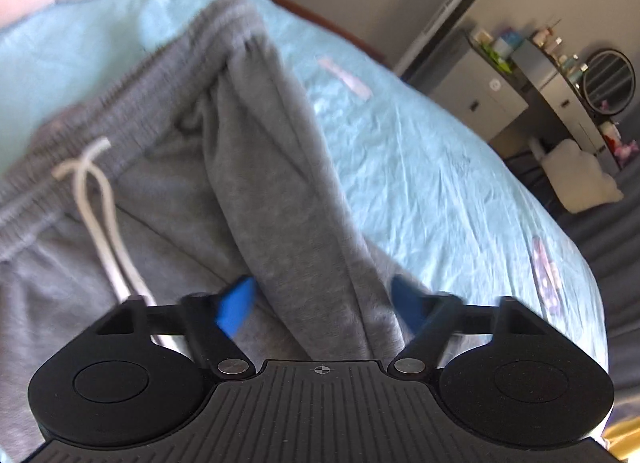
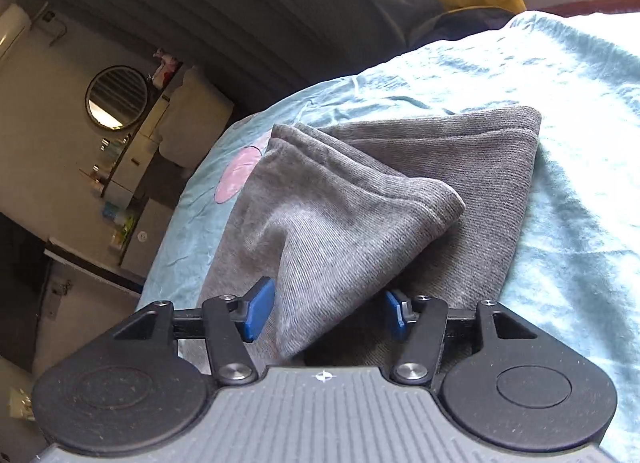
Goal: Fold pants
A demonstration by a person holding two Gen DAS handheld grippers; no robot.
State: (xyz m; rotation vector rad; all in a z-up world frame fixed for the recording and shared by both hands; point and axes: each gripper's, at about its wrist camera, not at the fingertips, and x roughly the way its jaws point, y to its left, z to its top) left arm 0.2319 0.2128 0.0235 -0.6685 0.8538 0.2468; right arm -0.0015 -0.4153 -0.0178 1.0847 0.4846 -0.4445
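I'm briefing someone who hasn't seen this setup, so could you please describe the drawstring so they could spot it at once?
Start at the bed with the light blue sheet, then find the grey pants lying on it. Follow their ribbed waistband to the white drawstring, knotted just below it and trailing down the front; it is the only white cord on the grey fabric.

No legible text, brand, number or label in either wrist view; only mark present is a small white crosshair sign on the ribbed housing of the left gripper [image 1: 321, 305] and the same on the right gripper [image 2: 323, 313]; shelf items too small to read.
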